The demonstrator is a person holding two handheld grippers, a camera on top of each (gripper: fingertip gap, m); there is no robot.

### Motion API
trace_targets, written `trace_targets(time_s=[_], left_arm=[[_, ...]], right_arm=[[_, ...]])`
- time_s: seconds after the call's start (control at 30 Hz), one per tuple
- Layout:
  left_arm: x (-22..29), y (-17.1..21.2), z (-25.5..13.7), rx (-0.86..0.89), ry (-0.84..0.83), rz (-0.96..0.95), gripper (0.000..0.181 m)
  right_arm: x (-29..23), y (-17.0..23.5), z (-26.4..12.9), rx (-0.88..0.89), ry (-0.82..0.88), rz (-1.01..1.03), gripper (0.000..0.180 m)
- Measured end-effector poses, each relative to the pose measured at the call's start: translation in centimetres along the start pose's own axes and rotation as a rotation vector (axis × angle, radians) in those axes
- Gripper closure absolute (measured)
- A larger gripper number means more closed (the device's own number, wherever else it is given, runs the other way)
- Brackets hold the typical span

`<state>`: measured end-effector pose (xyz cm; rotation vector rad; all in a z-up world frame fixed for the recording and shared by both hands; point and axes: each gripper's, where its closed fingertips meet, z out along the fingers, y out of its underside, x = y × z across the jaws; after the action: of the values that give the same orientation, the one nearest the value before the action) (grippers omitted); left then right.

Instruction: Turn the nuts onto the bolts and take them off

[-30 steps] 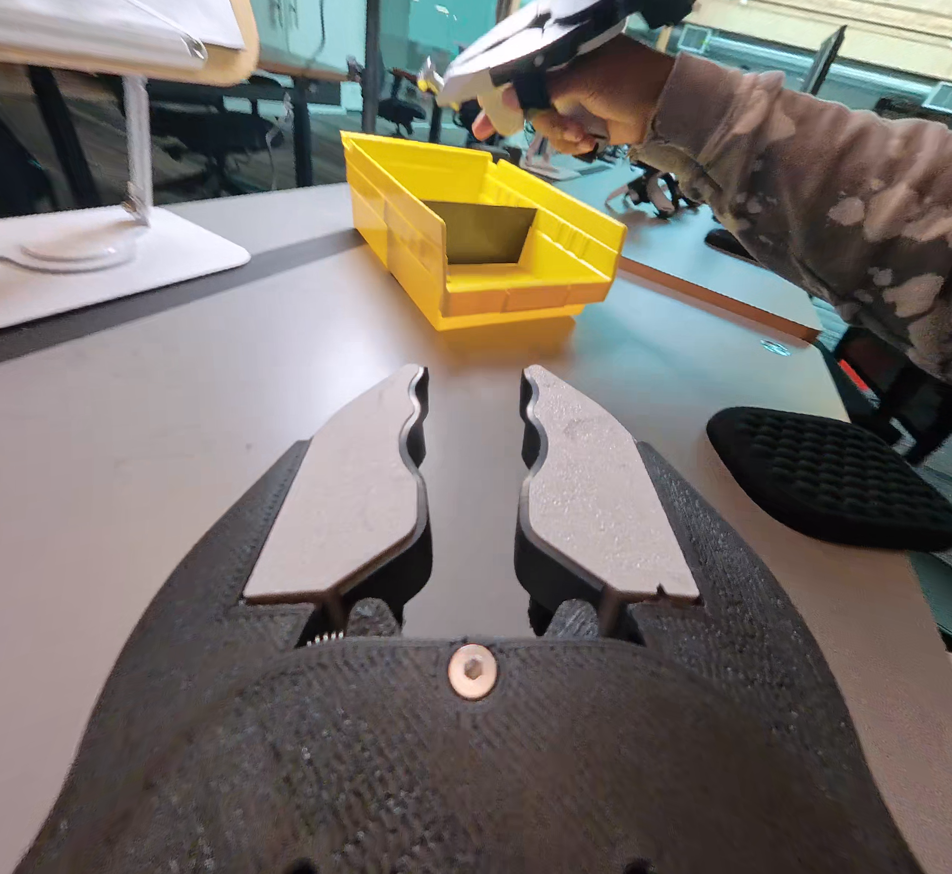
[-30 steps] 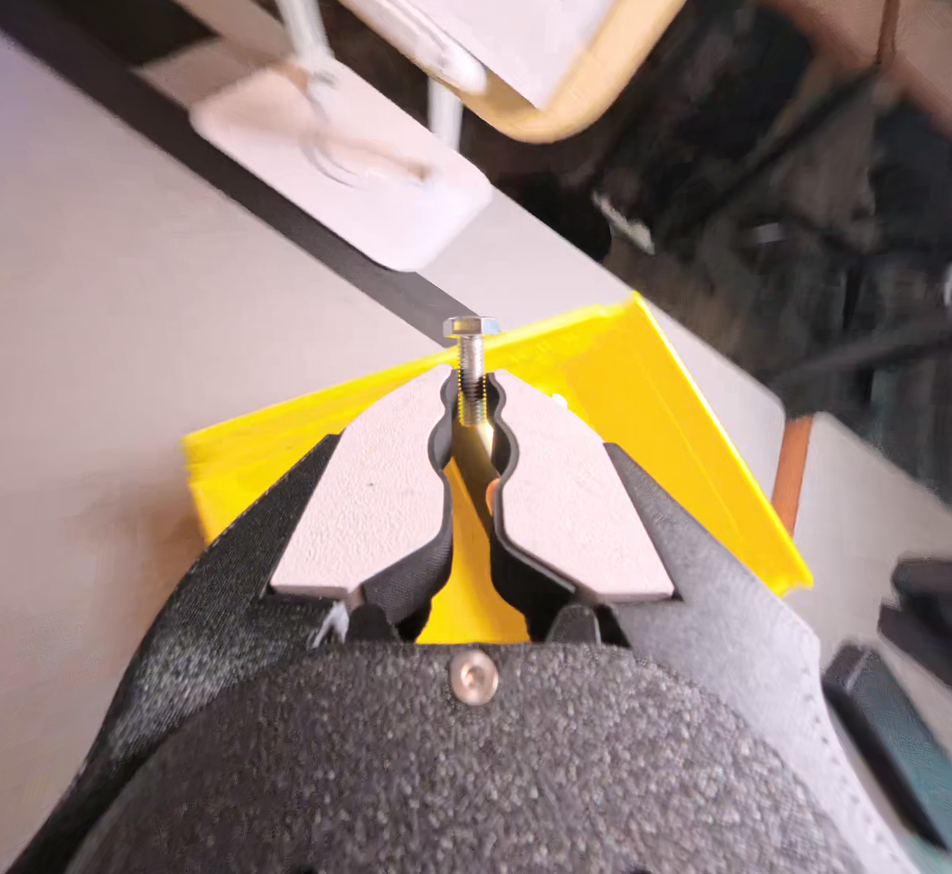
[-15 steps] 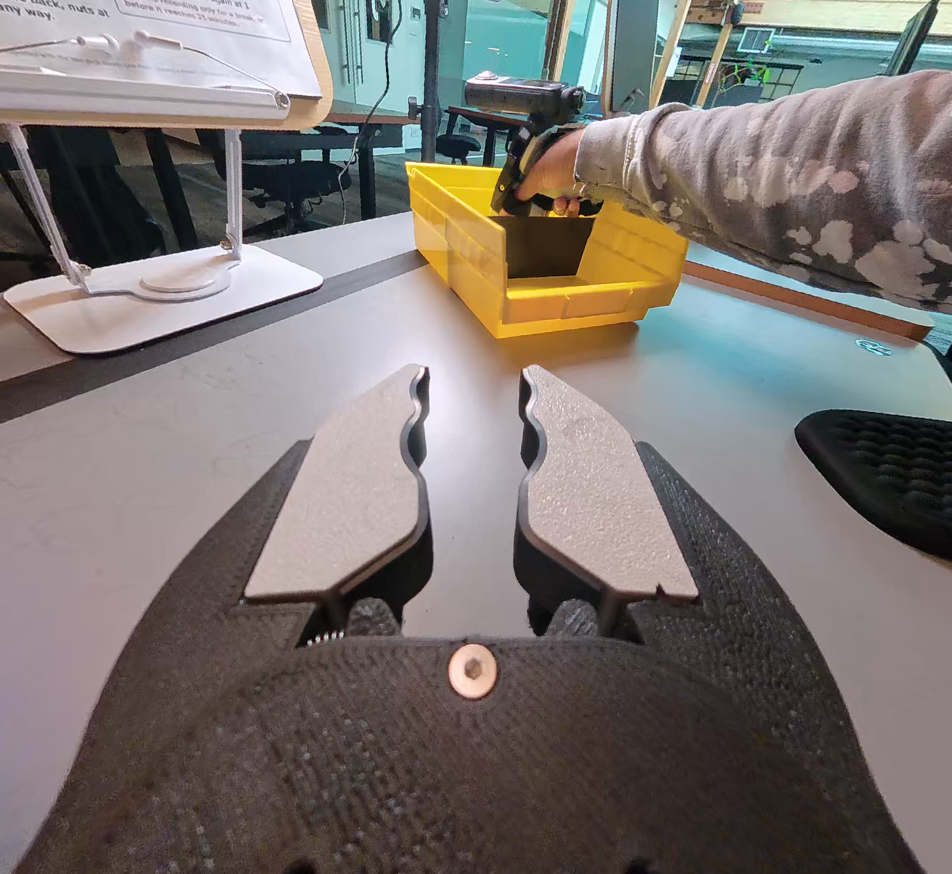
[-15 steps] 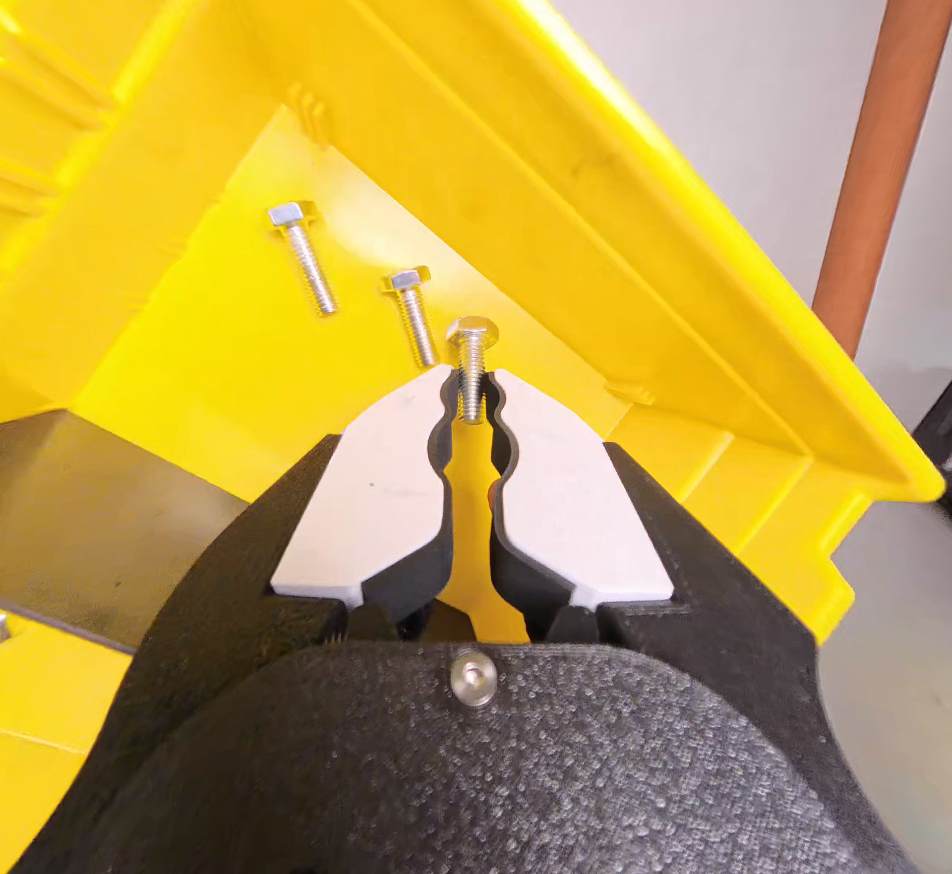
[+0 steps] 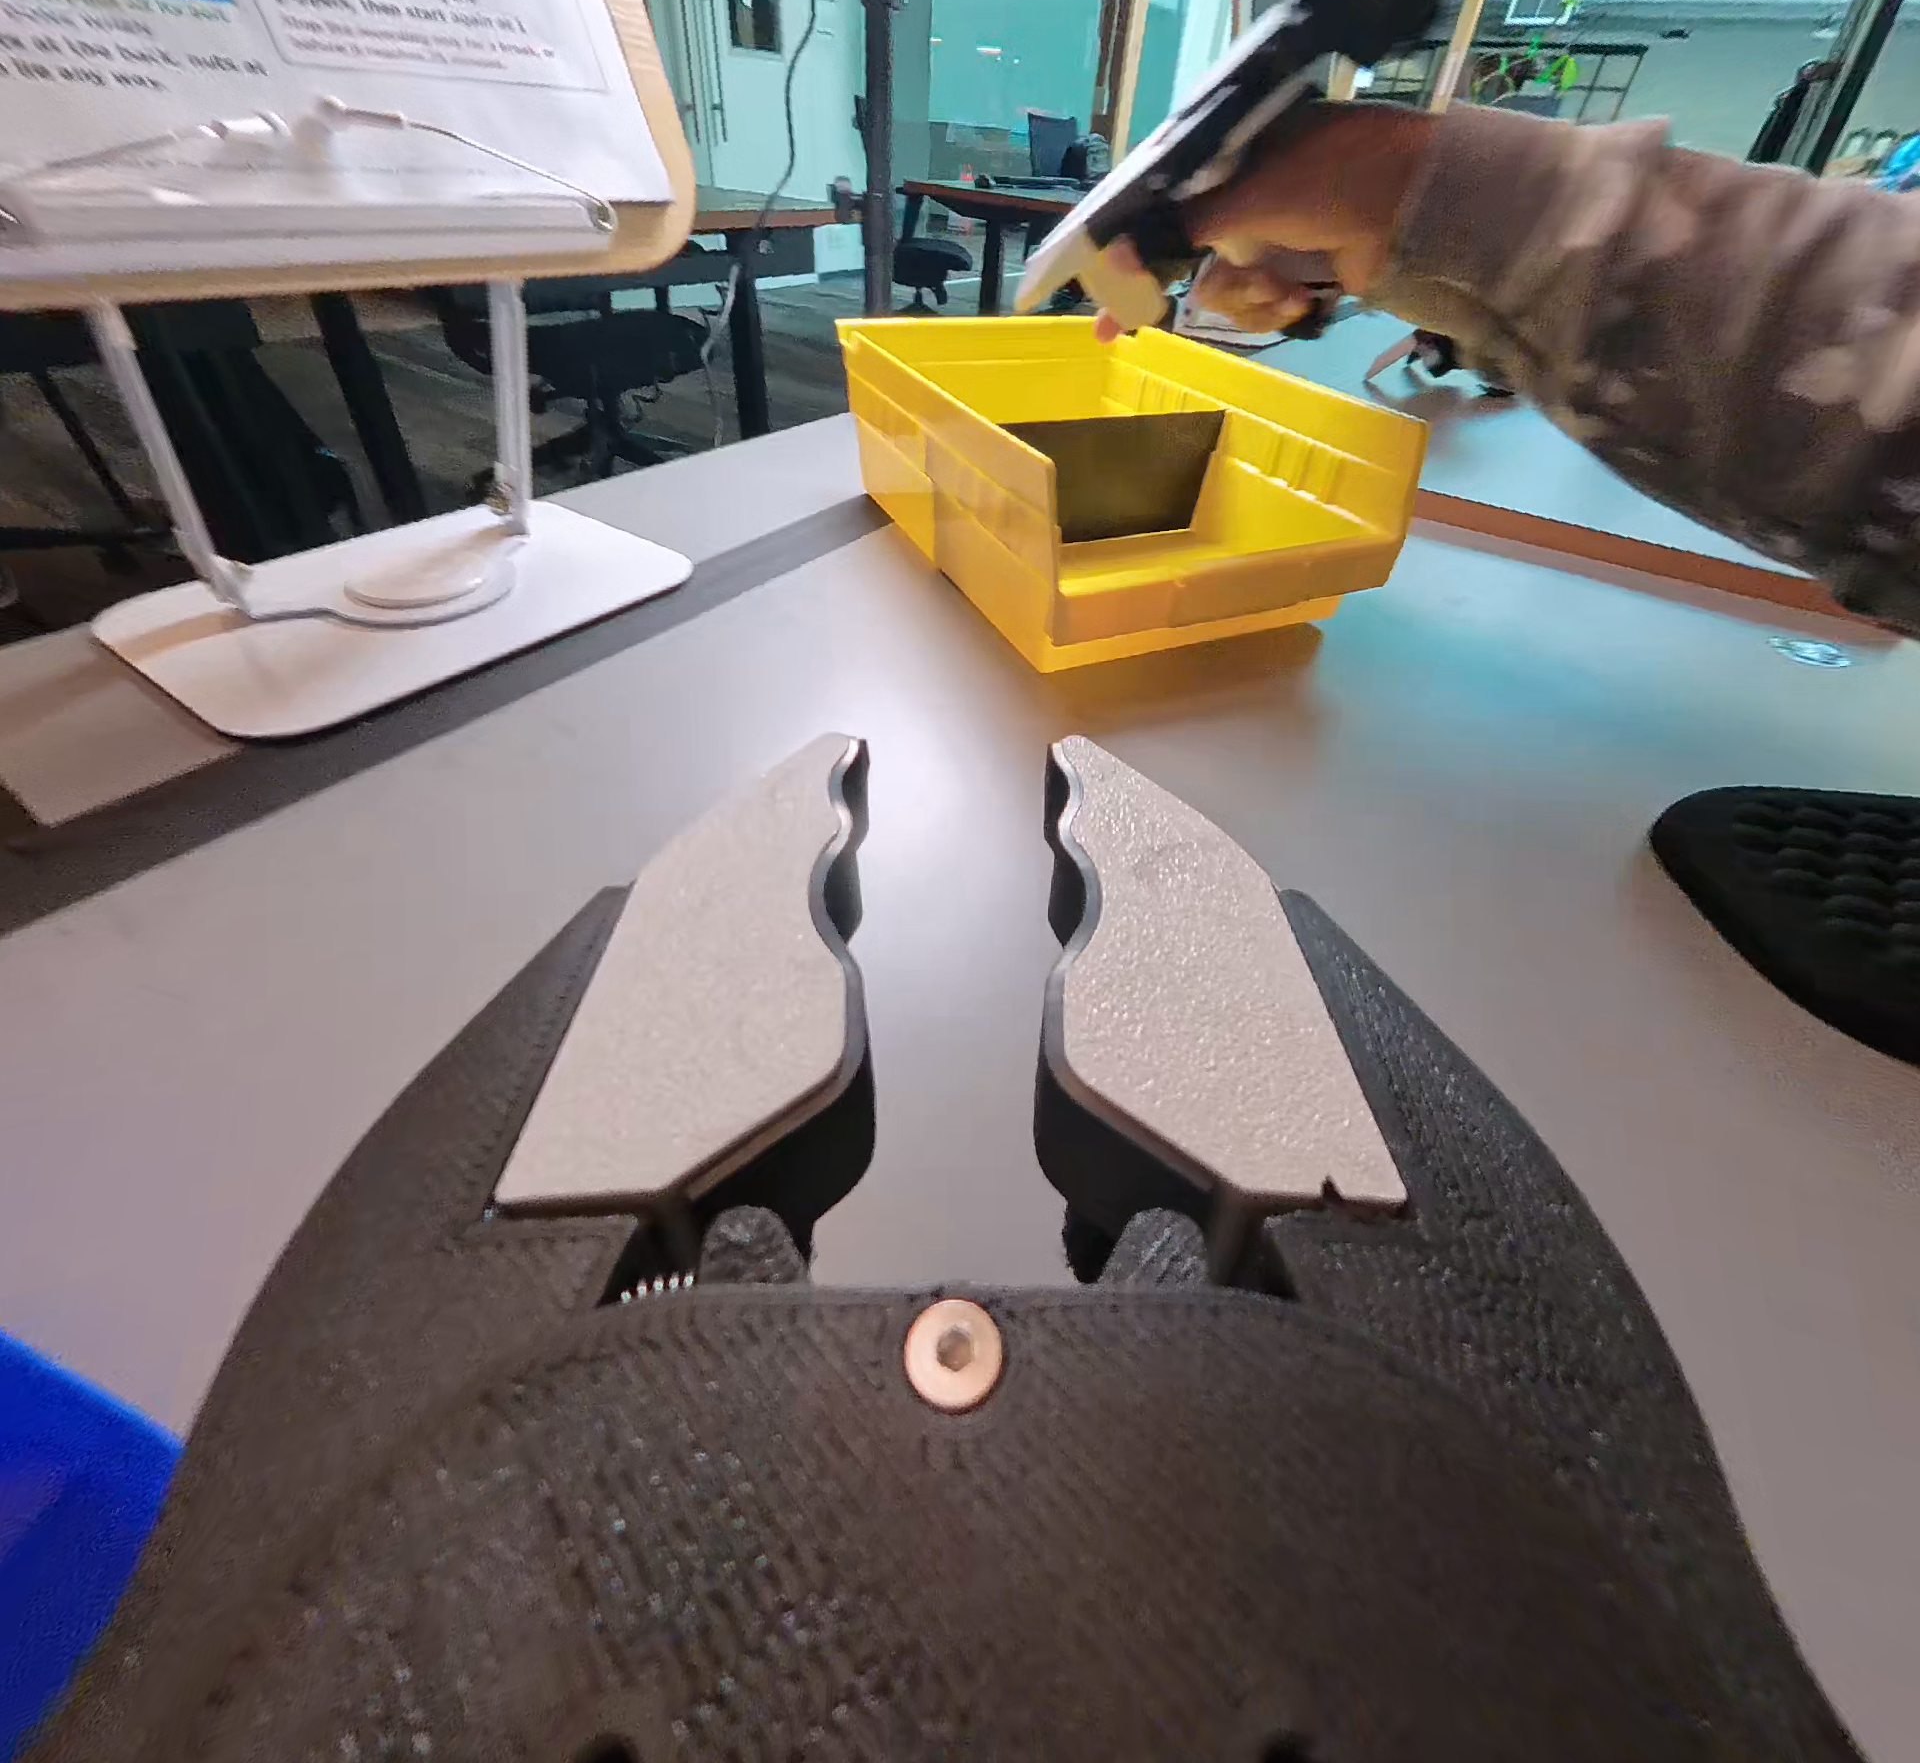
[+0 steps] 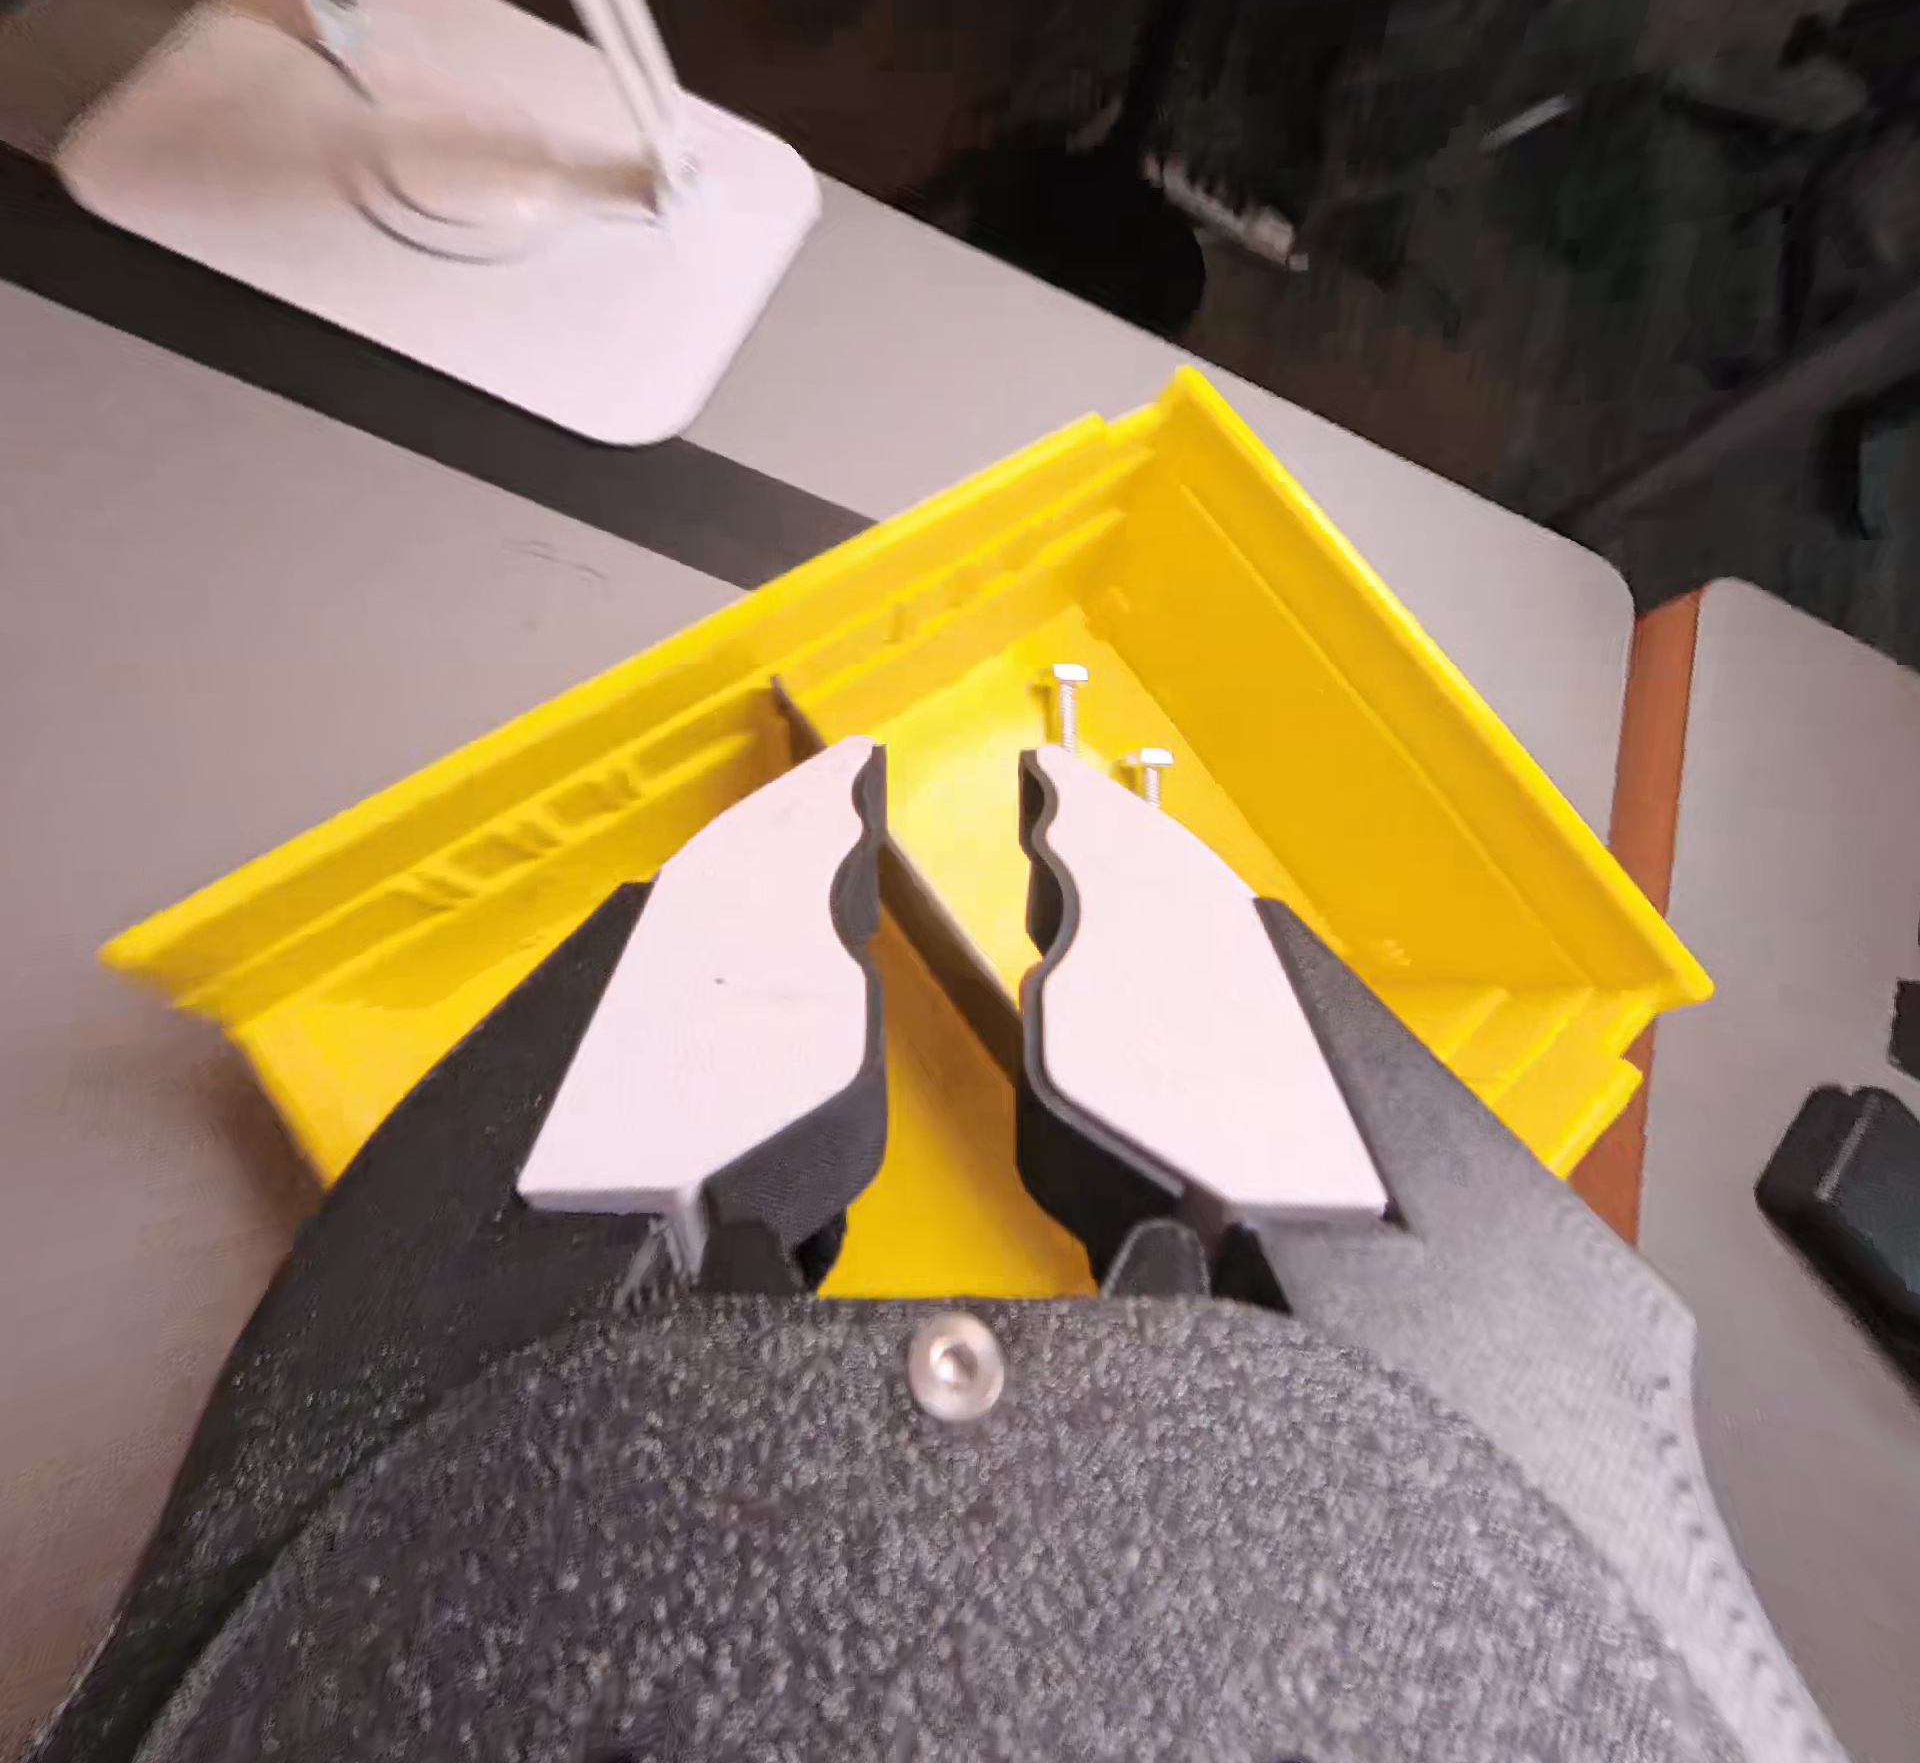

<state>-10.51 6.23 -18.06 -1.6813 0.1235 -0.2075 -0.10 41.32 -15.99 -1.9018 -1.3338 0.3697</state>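
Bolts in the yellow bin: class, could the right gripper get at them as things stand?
Probably yes. The right gripper hangs open and empty above the yellow bin, and the bolts lie uncovered on its floor beyond the dark divider.

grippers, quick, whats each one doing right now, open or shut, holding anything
Left gripper: open, empty, above the bare table.
Right gripper: open, empty, over the yellow bin, where two bolts show.

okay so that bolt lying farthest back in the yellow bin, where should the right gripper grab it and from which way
Grip the far bolt across its threaded shank, coming from above. It lies flat on the yellow bin floor near the corner walls, so a sideways approach looks blocked. The right gripper is already open.
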Motion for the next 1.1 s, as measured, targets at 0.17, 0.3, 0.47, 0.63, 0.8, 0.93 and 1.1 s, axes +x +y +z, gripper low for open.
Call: trace_targets(time_s=[0.17, 0.3, 0.47, 0.63, 0.8, 0.93, 1.1], left_arm=[[-5.7, -2.4, -2.1, -0.092, -0.085, 0.067, 0.147], [-15.7, -4.2, -5.5, -0.229, -0.308, 0.03, 0.148], [-28.5, -1.2, -9.2, -0.559, -0.549, -0.207, 0.14], [-34.7, 3.8, -10.4, -0.795, -0.663, -0.392, 0.128], [-37.1, 7.4, -10.5, -0.953, -0.708, -0.452, 0.116], [-38.4, 8.7, -10.5, -0.973, -0.729, -0.48, 0.112], [-38.5, 10.2, -10.5, -1.005, -0.715, -0.514, 0.12]], right_arm=[[-11.1, 1.7, -7.7, 0.258, -0.217, -0.009, 0.157], [-19.1, 6.4, -10.7, 0.31, -0.394, 0.033, 0.159], [-25.2, 10.5, -11.5, 0.314, -0.545, 0.05, 0.157], [-26.2, 10.6, -11.0, 0.374, -0.539, 0.022, 0.155], [-26.2, 10.3, -11.4, 0.43, -0.548, 0.019, 0.155], [-25.2, 10.4, -11.5, 0.448, -0.521, 0.026, 0.156], [-25.2, 10.7, -11.3, 0.441, -0.534, 0.042, 0.156]])
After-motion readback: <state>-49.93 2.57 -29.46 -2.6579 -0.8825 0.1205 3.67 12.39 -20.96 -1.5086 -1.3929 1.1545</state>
